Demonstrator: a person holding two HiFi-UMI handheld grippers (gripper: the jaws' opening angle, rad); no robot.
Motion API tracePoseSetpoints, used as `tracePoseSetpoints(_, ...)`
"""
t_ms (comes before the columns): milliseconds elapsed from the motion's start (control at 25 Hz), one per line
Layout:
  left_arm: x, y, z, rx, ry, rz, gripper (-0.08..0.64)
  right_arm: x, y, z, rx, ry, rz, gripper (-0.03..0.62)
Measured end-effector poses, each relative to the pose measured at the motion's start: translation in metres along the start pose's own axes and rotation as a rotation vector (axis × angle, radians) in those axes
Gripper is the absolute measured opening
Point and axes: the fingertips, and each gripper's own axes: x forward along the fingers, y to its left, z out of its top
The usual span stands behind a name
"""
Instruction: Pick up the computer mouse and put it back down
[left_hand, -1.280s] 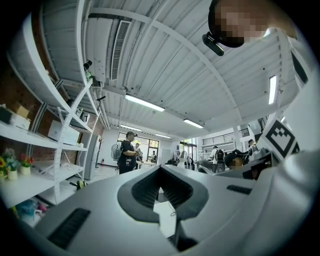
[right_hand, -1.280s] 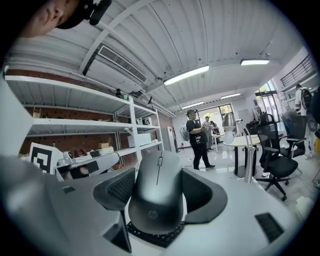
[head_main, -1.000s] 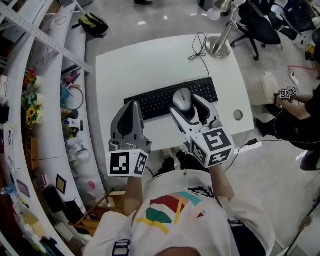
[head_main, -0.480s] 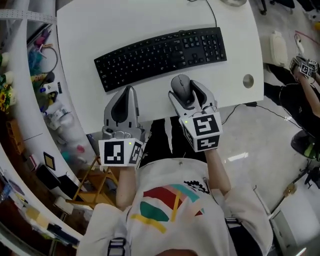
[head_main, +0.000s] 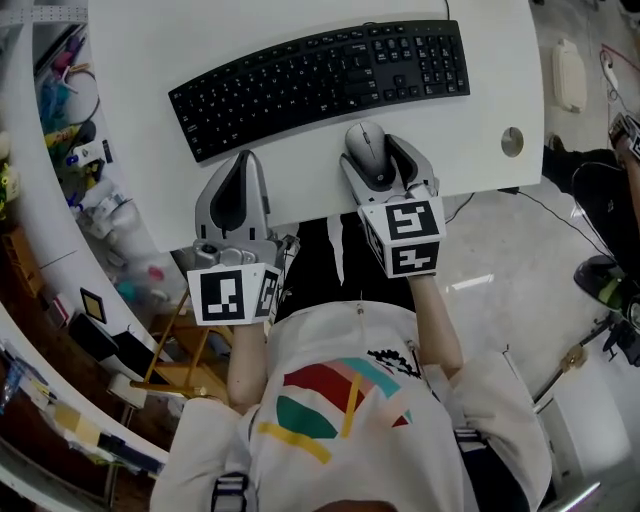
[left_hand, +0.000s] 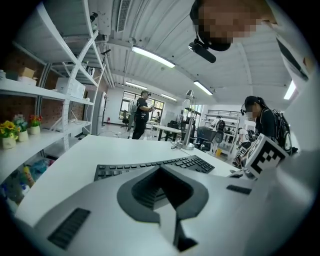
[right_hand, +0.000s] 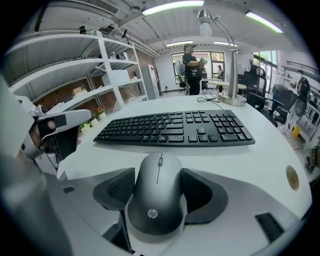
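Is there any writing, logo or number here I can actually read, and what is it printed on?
"hp": logo on the mouse, near its rear end.
Key legends on the keyboard: too small to read.
The marker cubes: black-and-white square patterns only, no words.

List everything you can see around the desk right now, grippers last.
table: one, white, under everything
keyboard: one, black, across the table's far half
computer mouse: one, grey, near edge of the table, in front of the keyboard
cable grommet: one, grey, table's right side
desk lamp: one, silver, far end of the table
shelving: one unit, white, left of the table
left gripper: one, grey, jaws together, empty
right gripper: one, grey, jaws closed on the mouse
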Motion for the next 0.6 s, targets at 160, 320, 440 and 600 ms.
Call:
tracePoseSetpoints(160,0.0,0.002,-0.003,-0.004,0.009,0.005,0.043,0.002,0.001,-0.002,-0.053,0.024,-0.038,0.304)
tracePoseSetpoints(320,-0.001,0.006,-0.003,-0.004,0.007,0.015,0.043,0.004,0.004,-0.003,-0.061,0.015,-0.045,0.305)
tracePoseSetpoints(440,-0.002,0.008,-0.001,0.027,0.008,0.025,0.043,0.004,0.005,-0.002,-0.038,0.01,-0.038,0.305)
tracePoseSetpoints(600,-0.006,0.009,0.006,0.03,-0.006,0.03,0.043,-0.002,0.002,0.012,-0.046,-0.024,-0.053,0.305)
